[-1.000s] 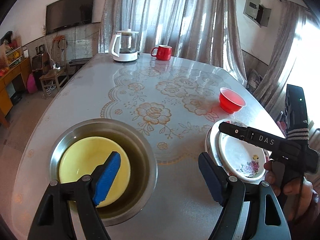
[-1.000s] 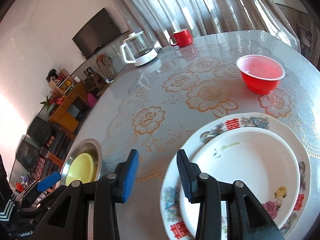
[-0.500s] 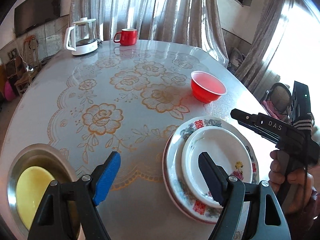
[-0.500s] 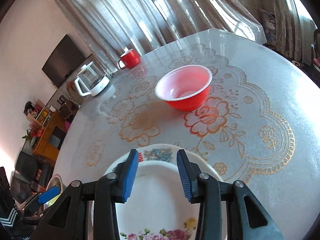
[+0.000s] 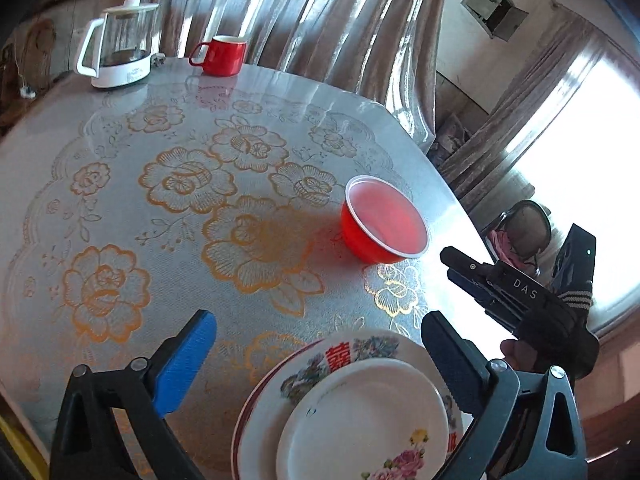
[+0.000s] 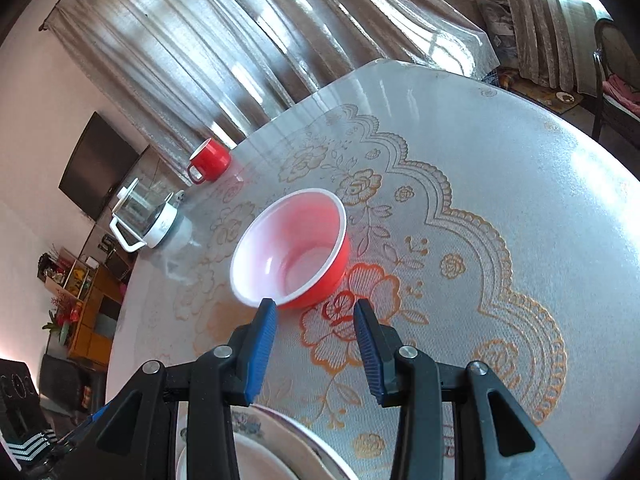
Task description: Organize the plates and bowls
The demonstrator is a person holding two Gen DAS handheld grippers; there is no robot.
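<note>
Left wrist view: left gripper (image 5: 320,360) spread wide, jaws just opened further, nothing pressed between the pads, hovering over two stacked plates at the near edge of the table (image 5: 120,152). Small white plate (image 5: 362,424) with a painted rose nested on a larger patterned plate (image 5: 340,354); both bare. Probably ceramic: stiff, glazed, slick, breakable, best pinched at the rim. Red bowl (image 5: 382,226) just beyond the plates, toward the table's right edge, apparently empty. Right gripper (image 5: 466,272) seen side-on beside it, in a person's hand (image 5: 516,356). Glass kettle (image 5: 120,44) and red mug (image 5: 222,54) at the far edge.

Right wrist view: right gripper (image 6: 316,324) partly open, gripping nothing, pads poised just short of the red bowl (image 6: 292,246) near mid-table. Bowl upright, white inside, nothing in it; looks like thin plastic, so likely light, a little flexible, apt to skid on the glossy cover. Nearest rim, one pad inside and one outside, looks the surest hold. Plate stack (image 6: 256,432) peeking in beneath the fingers.
</note>
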